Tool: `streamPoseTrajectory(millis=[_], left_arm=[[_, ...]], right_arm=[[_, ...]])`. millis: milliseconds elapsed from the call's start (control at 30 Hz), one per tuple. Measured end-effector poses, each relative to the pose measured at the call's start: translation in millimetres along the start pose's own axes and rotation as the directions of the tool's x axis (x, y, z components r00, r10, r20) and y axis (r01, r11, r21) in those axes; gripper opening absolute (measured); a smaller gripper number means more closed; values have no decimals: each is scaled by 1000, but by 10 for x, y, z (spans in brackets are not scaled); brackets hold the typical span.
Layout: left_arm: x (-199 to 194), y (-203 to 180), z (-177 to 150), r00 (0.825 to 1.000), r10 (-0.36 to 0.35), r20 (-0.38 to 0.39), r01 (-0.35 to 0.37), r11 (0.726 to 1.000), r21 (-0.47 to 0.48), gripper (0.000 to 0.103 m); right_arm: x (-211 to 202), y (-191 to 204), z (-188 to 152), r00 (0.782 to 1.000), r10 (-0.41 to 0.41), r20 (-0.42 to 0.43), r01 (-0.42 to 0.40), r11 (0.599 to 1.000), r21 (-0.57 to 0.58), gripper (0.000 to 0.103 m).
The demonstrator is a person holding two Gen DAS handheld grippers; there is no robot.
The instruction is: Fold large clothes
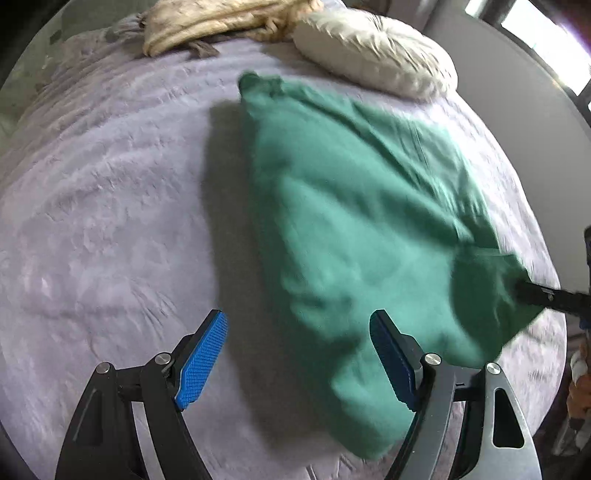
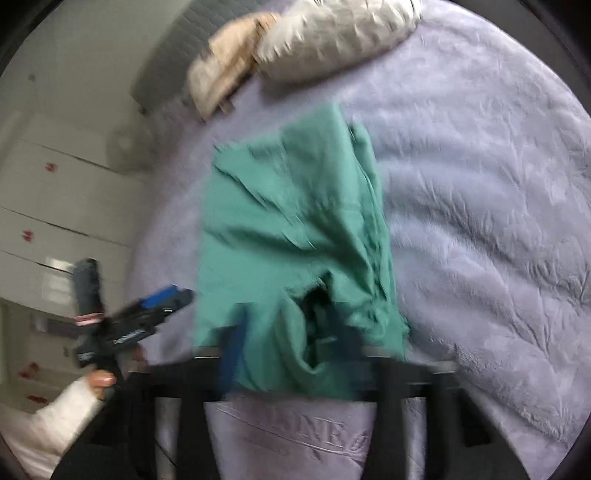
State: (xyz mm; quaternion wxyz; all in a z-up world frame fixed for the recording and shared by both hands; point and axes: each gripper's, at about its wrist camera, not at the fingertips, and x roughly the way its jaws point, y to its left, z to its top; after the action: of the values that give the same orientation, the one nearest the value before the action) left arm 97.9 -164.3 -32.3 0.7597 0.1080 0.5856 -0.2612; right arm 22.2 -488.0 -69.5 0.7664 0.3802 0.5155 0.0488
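Currently, per view:
Garment: green garment (image 1: 351,229) lies spread and rumpled on the lavender bedspread (image 1: 110,221), its near part raised off the bed; both views are motion-blurred.
Left gripper: left gripper (image 1: 299,354) has jaws wide apart, nothing between the blue pads (image 1: 201,360); the cloth's near-left edge hangs just beyond and partly behind the right-hand finger, contact not resolvable.
Right gripper: right gripper (image 2: 291,350) is closed on the garment's near edge; cloth bunches between and over the blue fingers, draping across them.
Cross-check: left view shows the right gripper's dark tip (image 1: 535,293) buried in the cloth's right corner.
Background: white pillow (image 1: 376,51) and beige blanket (image 1: 221,22) at the far end of the bed, apart from the garment.
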Motion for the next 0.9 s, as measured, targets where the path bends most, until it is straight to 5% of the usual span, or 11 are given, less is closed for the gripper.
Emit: streamPoseTrajectory(millis=[100,167,367,467,633,767,900], left_arm=[[103,9,-250,999,-11,-34,12,1000,13,84],[169,46,-392,999,-5,-40,5,1000,13,102],[211,118,-504,998,-16,-57,15,1000,-26,102],[178,77,-497,999,9,-51,-9,1000,2,102],[152,68,-484,999,27,-45,-27,1000,2,102],[165,63,-475,998,36,-46,-36,999,2,102],[176,50,-470,998,41,-50,-41,999,1,102]], right_arm=[[55,-235,-223,998,-63,-9,64,995,77,3],[163,-495,-409,995,-86,-45,92,984,151,3],[340,-742,-594,997,-59,-46,68,968,242,2],[157,-640,-593,997,-65,-35,71,972,225,2],[-284,-264,-469,993,-62,98,47,988,145,8],[-249,47,-276,992,-16,127,11,999,39,8],[93,88,-156,990,-130,59,130,991,10,8]])
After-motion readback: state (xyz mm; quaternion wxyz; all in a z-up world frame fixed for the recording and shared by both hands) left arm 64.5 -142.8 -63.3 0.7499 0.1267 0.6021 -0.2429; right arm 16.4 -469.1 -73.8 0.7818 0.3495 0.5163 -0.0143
